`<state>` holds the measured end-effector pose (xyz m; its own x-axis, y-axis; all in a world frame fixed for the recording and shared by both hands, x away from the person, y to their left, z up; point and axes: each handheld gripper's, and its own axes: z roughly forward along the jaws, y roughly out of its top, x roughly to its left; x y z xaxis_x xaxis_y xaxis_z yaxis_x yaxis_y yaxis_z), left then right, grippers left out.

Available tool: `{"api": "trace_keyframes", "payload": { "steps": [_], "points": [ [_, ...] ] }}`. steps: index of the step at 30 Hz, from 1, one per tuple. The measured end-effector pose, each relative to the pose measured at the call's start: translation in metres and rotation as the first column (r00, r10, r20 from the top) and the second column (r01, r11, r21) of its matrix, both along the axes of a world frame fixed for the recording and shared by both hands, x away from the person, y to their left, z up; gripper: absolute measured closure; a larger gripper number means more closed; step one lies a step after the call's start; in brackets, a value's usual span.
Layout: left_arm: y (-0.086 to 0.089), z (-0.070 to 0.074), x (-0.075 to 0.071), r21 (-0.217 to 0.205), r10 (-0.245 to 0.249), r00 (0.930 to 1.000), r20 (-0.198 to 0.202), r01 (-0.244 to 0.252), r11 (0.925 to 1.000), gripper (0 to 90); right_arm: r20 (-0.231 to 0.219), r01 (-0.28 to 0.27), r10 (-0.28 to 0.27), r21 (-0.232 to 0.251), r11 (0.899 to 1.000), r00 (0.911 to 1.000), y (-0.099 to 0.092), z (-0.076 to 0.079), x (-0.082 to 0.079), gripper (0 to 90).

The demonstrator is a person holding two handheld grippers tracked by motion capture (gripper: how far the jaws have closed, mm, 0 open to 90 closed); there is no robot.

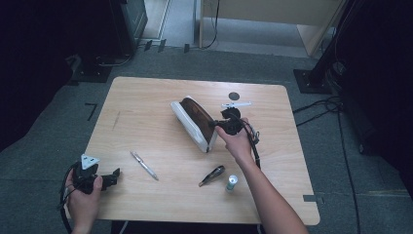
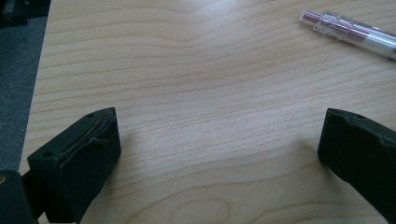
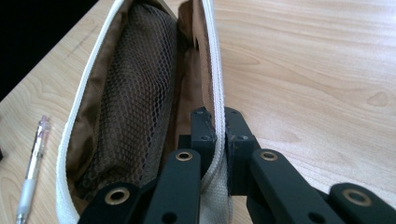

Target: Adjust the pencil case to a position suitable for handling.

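Our left gripper (image 1: 113,176) rests spread near the table (image 1: 146,97) corner, the pen (image 1: 144,165) just beyond it; we should bring that pen in tip first. The pouch (image 1: 195,122) lies open at mid-table, so we keep its mouth wide. Our right gripper (image 3: 218,133) pinches the pouch's zip edge, forearm reaching in from below.

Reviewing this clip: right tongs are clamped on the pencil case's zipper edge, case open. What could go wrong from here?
1. The right tongs pinch only the thin zipper edge of the pencil case; a pull could slip the fabric free.
2. The case lies unsupported on the table, so it may drag or tip rather than open wider.
3. The left tongs stand open, apart from the clear pen, so nothing steadies the case.
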<state>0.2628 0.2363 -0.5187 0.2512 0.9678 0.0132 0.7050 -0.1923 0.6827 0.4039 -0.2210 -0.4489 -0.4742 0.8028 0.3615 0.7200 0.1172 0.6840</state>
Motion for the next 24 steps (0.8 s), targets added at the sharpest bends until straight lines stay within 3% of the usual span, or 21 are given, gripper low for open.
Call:
{"api": "trace_keyframes", "payload": {
  "steps": [8,12,14,15,17,22,24],
  "points": [
    [0.000,0.000,0.000,0.000,0.000,1.0000,0.000,0.000,1.0000,0.0,0.009,0.014,-0.014,-0.004,1.000,0.9999,0.003,-0.002,0.001,82.8],
    [0.000,0.000,0.000,0.000,0.000,1.0000,0.000,0.000,1.0000,0.0,0.006,-0.019,0.019,-0.010,1.000,0.9998,0.006,-0.002,-0.001,60.2],
    [0.000,0.000,0.000,0.000,0.000,1.0000,0.000,0.000,1.0000,0.0,0.017,-0.028,0.028,-0.014,0.999,0.9995,0.006,-0.002,-0.002,55.9],
    [0.000,0.000,0.000,0.000,0.000,1.0000,0.000,0.000,1.0000,0.0,0.034,-0.033,0.034,-0.029,0.999,0.9988,0.006,0.002,-0.006,47.0],
    [0.000,0.000,0.000,0.000,0.000,1.0000,0.000,0.000,1.0000,0.0,0.051,-0.029,0.031,-0.034,0.999,0.9983,0.004,0.006,-0.010,40.4],
    [0.000,0.000,0.000,0.000,0.000,1.0000,0.000,0.000,1.0000,0.0,0.082,-0.028,0.030,-0.028,0.999,0.9962,-0.005,0.015,-0.020,30.7],
    [0.000,0.000,0.000,0.000,0.000,1.0000,0.000,0.000,1.0000,0.0,0.108,-0.040,0.044,-0.034,0.999,0.9932,-0.010,0.018,-0.025,31.9]
  ]
}}
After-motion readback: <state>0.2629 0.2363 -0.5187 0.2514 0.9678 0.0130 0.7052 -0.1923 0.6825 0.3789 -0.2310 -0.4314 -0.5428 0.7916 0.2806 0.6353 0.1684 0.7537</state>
